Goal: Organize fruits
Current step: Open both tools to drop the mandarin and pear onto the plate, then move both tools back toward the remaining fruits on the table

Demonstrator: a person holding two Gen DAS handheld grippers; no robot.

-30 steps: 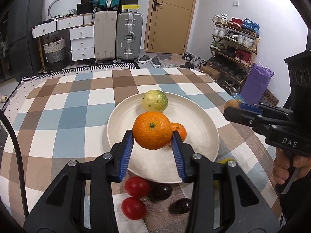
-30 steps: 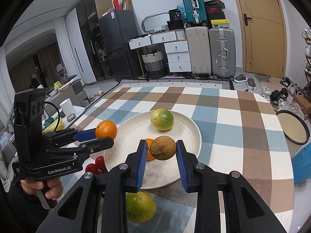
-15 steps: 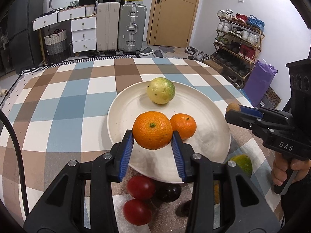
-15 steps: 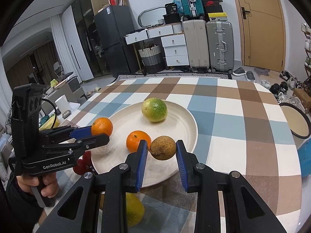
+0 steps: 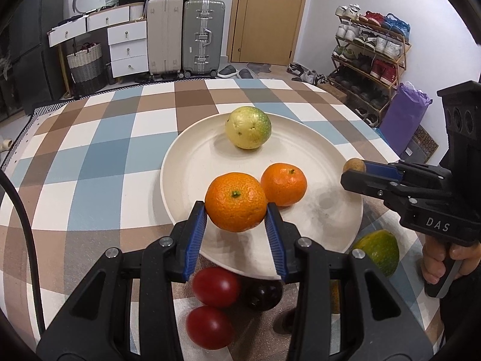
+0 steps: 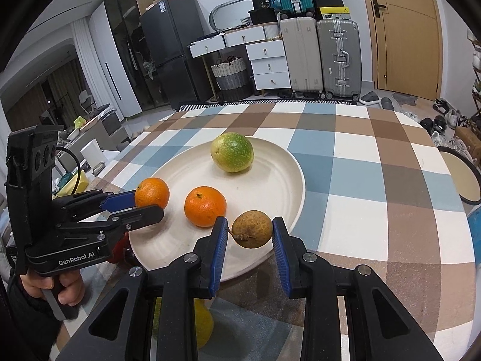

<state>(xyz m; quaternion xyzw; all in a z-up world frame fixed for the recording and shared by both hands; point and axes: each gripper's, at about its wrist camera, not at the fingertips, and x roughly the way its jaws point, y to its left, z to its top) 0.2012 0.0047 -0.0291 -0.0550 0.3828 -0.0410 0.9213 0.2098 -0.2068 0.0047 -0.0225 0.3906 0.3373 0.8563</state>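
Observation:
A cream plate (image 5: 192, 180) (image 6: 270, 180) on the checked tablecloth holds a yellow-green fruit (image 5: 248, 131) (image 6: 232, 152) at its far side and a small orange (image 5: 284, 184) (image 6: 205, 206) nearer me. My left gripper (image 5: 236, 225) (image 6: 144, 203) is shut on a larger orange (image 5: 236, 206) (image 6: 152, 192), held just above the plate's near rim. My right gripper (image 6: 249, 240) (image 5: 356, 170) is shut on a small brown fruit (image 6: 252, 229) (image 5: 354, 165) over the plate's right edge.
Two red tomatoes (image 5: 215, 286) and a dark round fruit (image 5: 263, 294) lie on the cloth below the left gripper. A green-orange citrus (image 5: 380, 251) (image 6: 203, 325) lies off the plate near the right hand. A round tray (image 6: 460, 177) stands beyond the table's right edge.
Both grippers have sunk toward the plate with their fruits still held. The small orange on the plate, earlier half hidden behind the held one, now shows in full.

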